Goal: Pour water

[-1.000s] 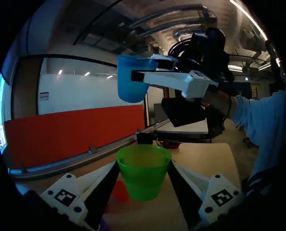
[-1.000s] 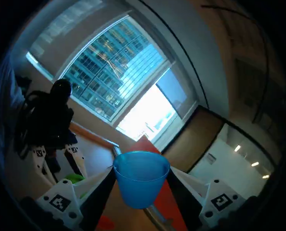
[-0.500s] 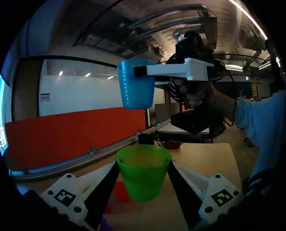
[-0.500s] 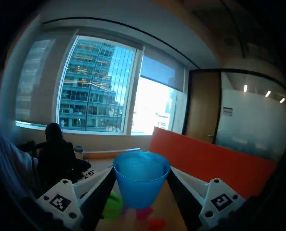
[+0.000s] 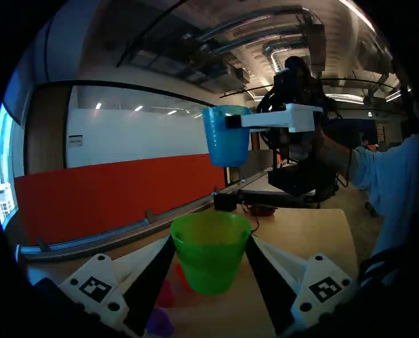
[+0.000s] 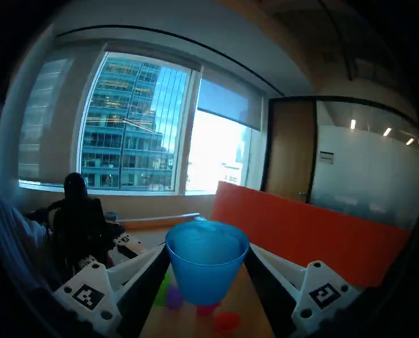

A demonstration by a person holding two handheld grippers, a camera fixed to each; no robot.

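Holding both cups up off the table (image 5: 305,236) right now, so here's the layout left to right. In the left gripper view the orange panel (image 5: 96,197) closes off the far left side. A couple of purple bits (image 5: 163,294) lie on the table by the left finger. The left gripper (image 5: 209,243) is pinching the green cup (image 5: 211,265), one finger pressed on each side, cup upright. Higher and a little right, farther off, the right gripper (image 5: 233,122) has the blue cup (image 5: 226,138) clamped the same way. It's also upright, well above the green rim and, as far as I can judge, not over it yet. A sleeve (image 5: 389,169) sits at the far right. In the right gripper view there's a window (image 6: 136,129) on the left, the blue cup dead centre between its fingers, and small coloured bits (image 6: 206,308) on the table below. Can't tell how much water is in the blue one, if any.

My worry is the height plus the offset. Tip it from up there without lining the mouths up and the stream misses, splashing the table and those bits. These look like smooth tapered plastic, so a tilted cup could also slide in the pinch.

Room looks fine: open air between the cups, bare table right of the green one, the panel boxing in the left, and the table edge over by the sleeve
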